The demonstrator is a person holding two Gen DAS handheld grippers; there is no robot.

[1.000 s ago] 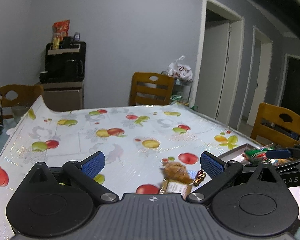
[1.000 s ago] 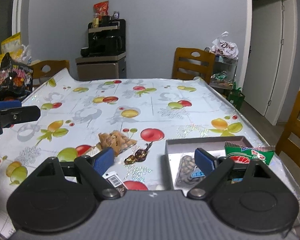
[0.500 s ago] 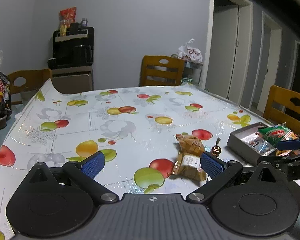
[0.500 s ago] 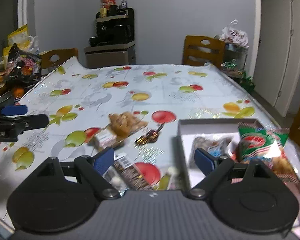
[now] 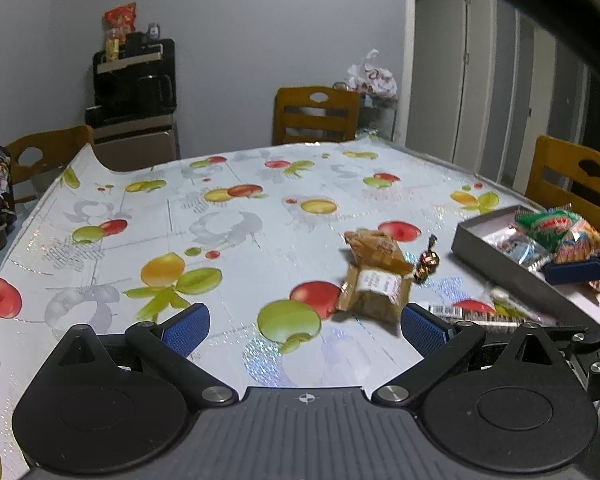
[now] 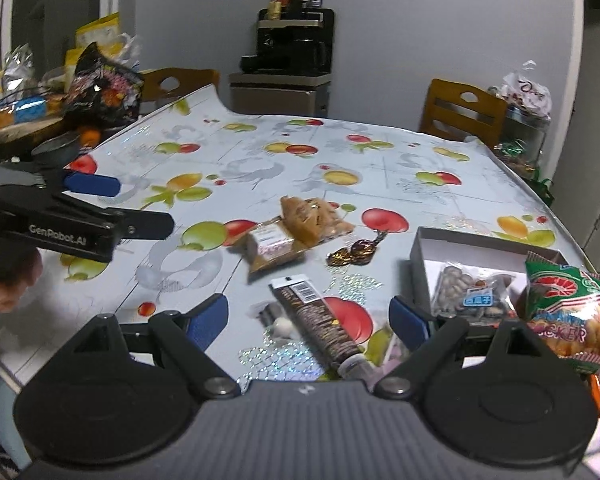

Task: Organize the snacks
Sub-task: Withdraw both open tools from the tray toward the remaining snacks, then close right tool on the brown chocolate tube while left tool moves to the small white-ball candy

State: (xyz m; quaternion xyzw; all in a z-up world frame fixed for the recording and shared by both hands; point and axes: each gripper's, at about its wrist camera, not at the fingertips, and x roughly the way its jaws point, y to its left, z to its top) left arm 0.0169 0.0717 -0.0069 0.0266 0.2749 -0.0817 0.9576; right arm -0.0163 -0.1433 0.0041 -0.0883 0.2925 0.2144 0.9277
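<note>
Two brown snack packs [image 6: 296, 230] lie mid-table, also in the left wrist view [image 5: 376, 276]. A gold-wrapped candy [image 6: 354, 252] lies right of them. A long dark bar [image 6: 318, 320] and a small white candy [image 6: 281, 325] lie between my right gripper's fingers. A grey box [image 6: 424, 248] at the right holds a nut bag [image 6: 466, 292] and a green and orange cracker pack [image 6: 568, 312]. My right gripper [image 6: 306, 320] is open and empty above the bar. My left gripper [image 5: 306, 326] is open and empty, short of the brown packs.
The fruit-print tablecloth [image 5: 220, 216] covers the table. Wooden chairs [image 5: 316, 114] stand around it. A dark snack bag [image 6: 102, 84] and clutter sit at the table's far left. A cabinet with a black appliance [image 6: 290, 52] stands by the back wall.
Both grippers have pulled back and tilted down, so more of the near table shows. The dark bar and white candy have come into view under my right gripper. Both stay open.
</note>
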